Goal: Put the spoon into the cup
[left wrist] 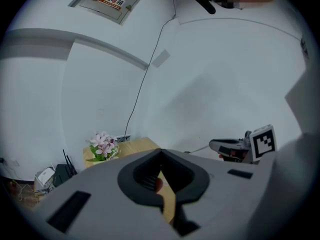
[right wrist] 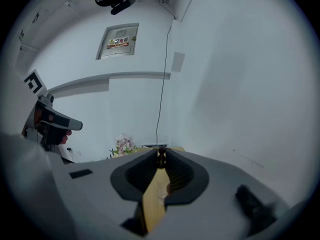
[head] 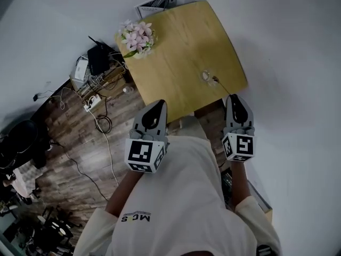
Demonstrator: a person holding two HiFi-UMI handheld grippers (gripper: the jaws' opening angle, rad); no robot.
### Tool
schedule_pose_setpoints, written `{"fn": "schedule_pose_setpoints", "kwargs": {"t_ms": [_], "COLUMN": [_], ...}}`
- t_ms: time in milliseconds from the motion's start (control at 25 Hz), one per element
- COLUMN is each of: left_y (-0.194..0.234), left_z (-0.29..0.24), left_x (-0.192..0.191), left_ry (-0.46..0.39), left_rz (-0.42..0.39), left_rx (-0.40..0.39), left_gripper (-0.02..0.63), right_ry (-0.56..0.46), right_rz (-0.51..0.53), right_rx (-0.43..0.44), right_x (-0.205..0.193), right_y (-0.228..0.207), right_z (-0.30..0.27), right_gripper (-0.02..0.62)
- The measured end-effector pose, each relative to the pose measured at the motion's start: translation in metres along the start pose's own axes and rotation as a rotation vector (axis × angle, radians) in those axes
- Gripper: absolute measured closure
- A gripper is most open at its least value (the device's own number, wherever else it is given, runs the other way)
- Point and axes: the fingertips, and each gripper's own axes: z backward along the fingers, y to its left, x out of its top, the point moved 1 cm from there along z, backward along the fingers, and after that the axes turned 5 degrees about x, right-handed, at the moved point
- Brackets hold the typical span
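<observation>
Closest to me is the person's white shirt (head: 186, 196). Both tools are held out just past it, each with its marker cube (head: 144, 153) toward the body.

The left gripper (head: 159, 106) hangs over the tabletop's (head: 176, 52) near edge, close to the near-left corner. In its own view the claw tips meet at a point and nothing sits between them. Only a sliver of wood shows through the slot below.

The right gripper (head: 235, 99) sits at the near edge toward the near-right corner. Its claw is drawn together too, with just a thin slit of tabletop showing and nothing gripped.

Just beyond the right tool, a short way in from the near-right corner, stands the clear cup (head: 206, 76). The spoon (head: 221, 85) is right against it, its thin handle running back toward the near edge and the right gripper. I can't tell whether its bowl is inside the cup or only touching the outside.

Further off, at the far-left corner, is a bunch of pink flowers (head: 137, 36). Off the left edge, cables (head: 101, 122) and a black box (head: 98, 58) lie on the wooden floor (head: 69, 164). Behind the far edge rises a white wall (left wrist: 210, 84) with a labelled panel (right wrist: 120, 41).
</observation>
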Motion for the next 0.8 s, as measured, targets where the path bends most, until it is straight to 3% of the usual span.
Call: {"fn": "schedule_pose_setpoints", "kwargs": {"t_ms": [240,800], "left_y": [-0.03,-0.036], "left_z": [-0.031,-0.058], "left_x": [0.01,-0.039], "left_ry": [-0.012,0.046], "left_rz": [-0.013,0.02], "left_rx": [0.055,0.201], "left_gripper": [0.595,0.595], "right_ry": [0.021,0.121], "right_rz": [0.025,0.074], "right_rx": [0.117,0.256], "right_x": [0.0,-0.051], "right_y": [-0.032,-0.053], "right_z": [-0.037,-0.085], "right_gripper": [0.534,0.534]}}
